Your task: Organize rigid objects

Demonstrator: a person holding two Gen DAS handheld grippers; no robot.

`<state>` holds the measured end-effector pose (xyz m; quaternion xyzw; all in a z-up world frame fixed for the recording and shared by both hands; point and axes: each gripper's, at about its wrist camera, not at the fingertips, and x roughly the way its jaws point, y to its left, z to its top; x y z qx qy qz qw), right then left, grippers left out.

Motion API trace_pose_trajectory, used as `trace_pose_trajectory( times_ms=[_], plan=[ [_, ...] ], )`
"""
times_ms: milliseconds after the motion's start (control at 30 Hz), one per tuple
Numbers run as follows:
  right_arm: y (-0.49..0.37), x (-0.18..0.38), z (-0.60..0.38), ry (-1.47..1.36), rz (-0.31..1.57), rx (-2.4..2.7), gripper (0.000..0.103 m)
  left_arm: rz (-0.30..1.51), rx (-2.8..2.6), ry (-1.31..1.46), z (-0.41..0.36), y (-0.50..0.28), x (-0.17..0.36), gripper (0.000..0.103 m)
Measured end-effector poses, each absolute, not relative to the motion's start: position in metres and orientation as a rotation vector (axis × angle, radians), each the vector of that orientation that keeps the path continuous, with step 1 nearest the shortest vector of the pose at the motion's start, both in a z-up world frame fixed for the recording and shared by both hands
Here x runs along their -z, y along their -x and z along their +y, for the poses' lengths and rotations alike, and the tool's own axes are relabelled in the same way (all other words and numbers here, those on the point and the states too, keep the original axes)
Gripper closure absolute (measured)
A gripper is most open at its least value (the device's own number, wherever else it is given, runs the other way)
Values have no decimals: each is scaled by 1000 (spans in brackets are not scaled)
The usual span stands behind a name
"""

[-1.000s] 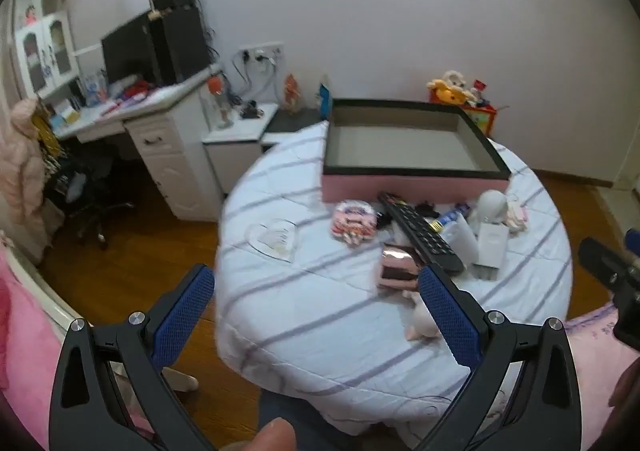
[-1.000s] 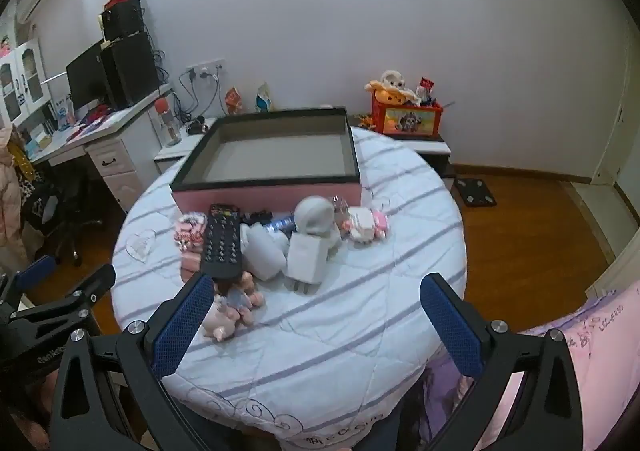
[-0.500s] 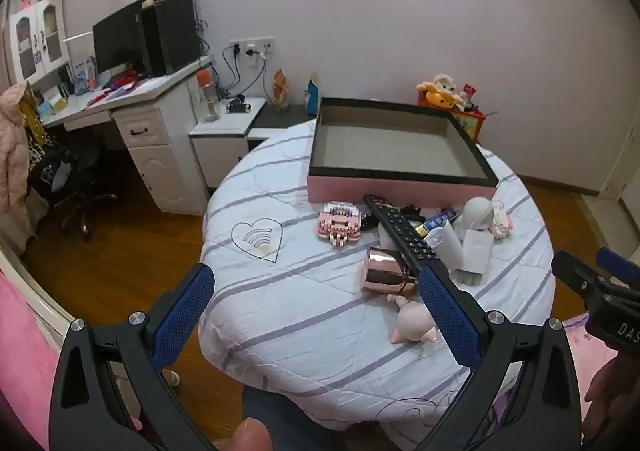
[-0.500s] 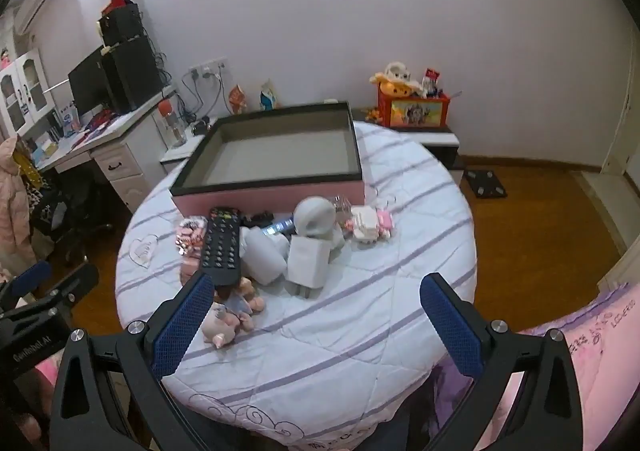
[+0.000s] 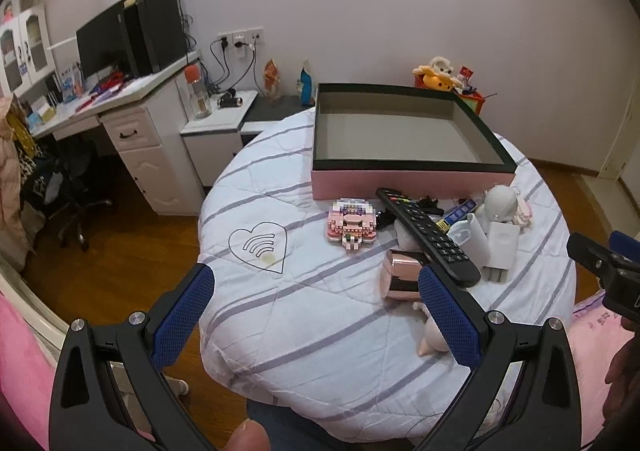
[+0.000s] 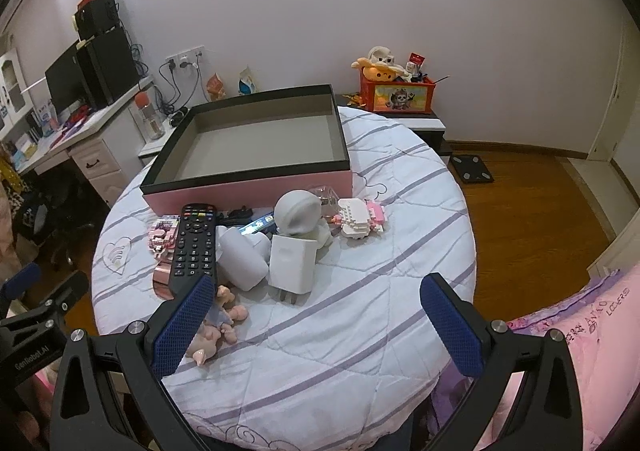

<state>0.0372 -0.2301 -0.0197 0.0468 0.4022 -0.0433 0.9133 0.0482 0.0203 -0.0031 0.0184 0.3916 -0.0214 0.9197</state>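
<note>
A pink box with a black rim (image 5: 408, 181) (image 6: 248, 191) stands open and empty at the back of the round quilted table (image 5: 304, 315) (image 6: 360, 311). In front of it lies a heap: a black remote (image 5: 428, 237) (image 6: 195, 245), a pink brick toy (image 5: 352, 223), a rose-gold cup (image 5: 400, 275), a white charger (image 6: 290, 263), a grey round-headed figure (image 6: 300, 213), a white brick toy (image 6: 358, 217) and small pink dolls (image 6: 218, 325). My left gripper (image 5: 316, 303) and my right gripper (image 6: 316, 311) both hang open above the table's near side, holding nothing.
A white desk with a monitor and speakers (image 5: 120, 47) stands at the left, with an office chair (image 5: 68, 187) beneath. A low cabinet with a red toy crate (image 6: 394, 95) sits behind the table. Pink bedding (image 6: 580, 351) lies at the right, a scale (image 6: 474, 167) on the wooden floor.
Both grippers have moved closer to the table, so the heap of objects looms larger. Nothing on the table has shifted, and both grippers stay open.
</note>
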Motion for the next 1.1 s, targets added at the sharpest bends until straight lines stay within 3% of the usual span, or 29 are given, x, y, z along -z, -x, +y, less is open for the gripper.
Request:
trace_pose_trajectory(
  times_ms=[500, 1100],
  plan=[
    [-49, 22, -223, -73, 845, 93, 0, 826, 67, -40, 15, -61, 6, 0],
    [-1, -6, -206, -46, 744, 94, 0, 754, 80, -9, 19, -20, -24, 0]
  ],
)
